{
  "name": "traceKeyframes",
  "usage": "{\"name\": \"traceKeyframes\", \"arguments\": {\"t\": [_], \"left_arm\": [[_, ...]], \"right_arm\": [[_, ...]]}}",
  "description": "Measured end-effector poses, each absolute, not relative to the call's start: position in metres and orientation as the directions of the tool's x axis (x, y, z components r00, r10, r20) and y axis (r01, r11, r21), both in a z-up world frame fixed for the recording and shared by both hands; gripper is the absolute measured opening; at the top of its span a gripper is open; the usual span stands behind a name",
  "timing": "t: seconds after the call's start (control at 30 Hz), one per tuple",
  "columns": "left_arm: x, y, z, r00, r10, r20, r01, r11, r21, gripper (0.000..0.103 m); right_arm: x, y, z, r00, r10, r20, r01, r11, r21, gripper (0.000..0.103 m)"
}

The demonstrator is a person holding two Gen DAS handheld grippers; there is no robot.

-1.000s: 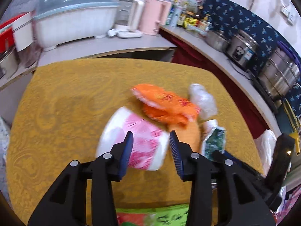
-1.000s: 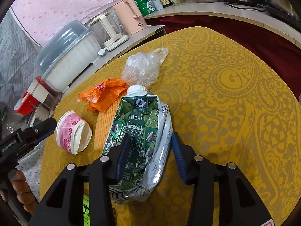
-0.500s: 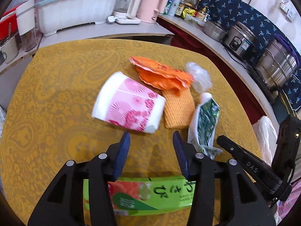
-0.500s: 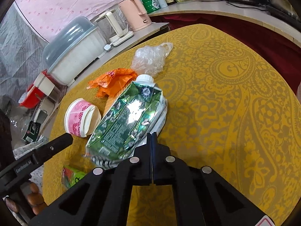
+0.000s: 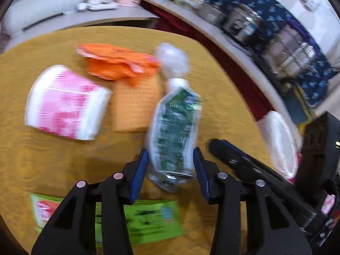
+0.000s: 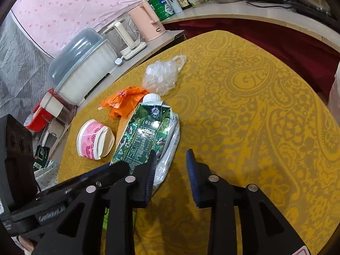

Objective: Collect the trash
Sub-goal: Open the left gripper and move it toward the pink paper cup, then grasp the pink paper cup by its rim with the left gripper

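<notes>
A flattened green milk carton (image 5: pixel 175 131) with a white cap lies on the yellow table (image 6: pixel 244 110). My left gripper (image 5: pixel 171 171) is open, its fingers either side of the carton's near end. My right gripper (image 6: pixel 171 174) is open and empty just right of the carton (image 6: pixel 146 133). Also on the table are a pink-and-white paper cup (image 5: pixel 63 102) on its side, an orange wrapper (image 5: pixel 116 63), an orange wafer (image 5: pixel 136 104), a crumpled clear plastic bag (image 6: pixel 163 74) and a green packet (image 5: pixel 138 218) under the left gripper.
A counter behind the table holds a covered white dish rack (image 6: pixel 82 63), a blender (image 6: pixel 125 38), a pink kettle (image 6: pixel 148 20) and bottles. Pots and cookers (image 5: pixel 244 25) line the right counter. A white bag (image 5: pixel 280 140) hangs off the table's right edge.
My left gripper swung right from the pink cup to straddle the green carton. My right gripper was shut on the carton's end half a second ago and has now opened and let go.
</notes>
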State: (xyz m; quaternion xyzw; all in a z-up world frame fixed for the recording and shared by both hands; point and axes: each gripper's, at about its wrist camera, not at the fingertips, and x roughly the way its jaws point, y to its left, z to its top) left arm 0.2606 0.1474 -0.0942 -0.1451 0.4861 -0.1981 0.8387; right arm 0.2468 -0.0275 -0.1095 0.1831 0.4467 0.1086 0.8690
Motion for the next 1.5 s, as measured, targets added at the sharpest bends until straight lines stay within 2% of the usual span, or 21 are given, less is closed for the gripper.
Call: {"name": "traceKeyframes", "arguments": {"t": [0.03,0.07,0.17,0.23,0.37,0.43,0.6,0.67,0.83,0.9,0.93,1.0,1.07,1.23,1.4,1.5], "left_arm": [[0.260,0.143,-0.093,0.441,-0.493,-0.750,0.209,0.869,-0.449,0.040],[0.258,0.140,-0.092,0.438,-0.496,-0.750,0.215,0.867,-0.449,0.040],[0.250,0.147,-0.085,0.488,-0.436,-0.756,0.175,0.898,-0.405,0.040],[0.243,0.161,-0.080,0.525,-0.385,-0.759,0.127,0.917,-0.377,0.040],[0.230,0.193,-0.070,0.583,-0.285,-0.761,0.034,0.944,-0.328,0.042],[0.224,0.211,-0.068,0.608,-0.215,-0.764,-0.017,0.959,-0.283,0.042],[0.222,0.245,-0.072,0.608,-0.179,-0.773,-0.078,0.956,-0.283,0.043],[0.220,0.252,-0.072,0.612,-0.172,-0.772,-0.087,0.956,-0.281,0.043],[0.222,0.258,-0.071,0.620,-0.161,-0.767,-0.091,0.957,-0.275,0.043],[0.224,0.260,-0.071,0.621,-0.163,-0.767,-0.088,0.958,-0.274,0.043],[0.226,0.259,-0.072,0.621,-0.162,-0.767,-0.085,0.959,-0.271,0.044],[0.230,0.259,-0.072,0.626,-0.156,-0.764,-0.084,0.961,-0.265,0.053],[0.235,0.262,-0.073,0.632,-0.149,-0.761,-0.086,0.962,-0.259,0.066],[0.264,0.273,-0.084,0.625,-0.170,-0.762,-0.057,0.963,-0.262,0.067],[0.290,0.276,-0.096,0.596,-0.220,-0.772,-0.017,0.958,-0.287,0.066],[0.296,0.272,-0.102,0.577,-0.265,-0.772,0.012,0.948,-0.317,0.057]], "right_arm": [[0.247,-0.033,-0.109,0.580,0.346,-0.738,-0.016,0.910,0.414,0.032],[0.248,-0.037,-0.110,0.579,0.349,-0.737,-0.012,0.907,0.421,0.038],[0.247,-0.045,-0.105,0.589,0.338,-0.734,0.000,0.908,0.418,0.048],[0.246,-0.041,-0.101,0.591,0.340,-0.732,-0.018,0.912,0.409,0.051],[0.245,-0.016,-0.098,0.599,0.329,-0.730,-0.043,0.923,0.381,0.072],[0.247,-0.002,-0.101,0.599,0.302,-0.742,-0.044,0.937,0.346,0.076],[0.258,0.019,-0.122,0.563,0.225,-0.795,0.011,0.960,0.280,0.078],[0.260,0.026,-0.128,0.565,0.197,-0.801,0.035,0.964,0.262,0.084],[0.269,0.048,-0.131,0.584,0.079,-0.808,0.058,0.989,0.139,0.087],[0.270,0.051,-0.131,0.584,0.057,-0.810,0.053,0.993,0.107,0.084],[0.270,0.051,-0.131,0.586,0.043,-0.809,0.053,0.994,0.091,0.077],[0.269,0.047,-0.130,0.585,0.048,-0.810,0.045,0.995,0.091,0.074],[0.267,0.040,-0.128,0.583,0.073,-0.809,0.047,0.991,0.124,0.074],[0.257,0.020,-0.122,0.595,0.147,-0.790,0.057,0.973,0.224,0.074],[0.253,0.007,-0.117,0.598,0.174,-0.782,0.057,0.965,0.258,0.074],[0.253,0.005,-0.113,0.607,0.176,-0.775,0.051,0.965,0.259,0.074]]}}
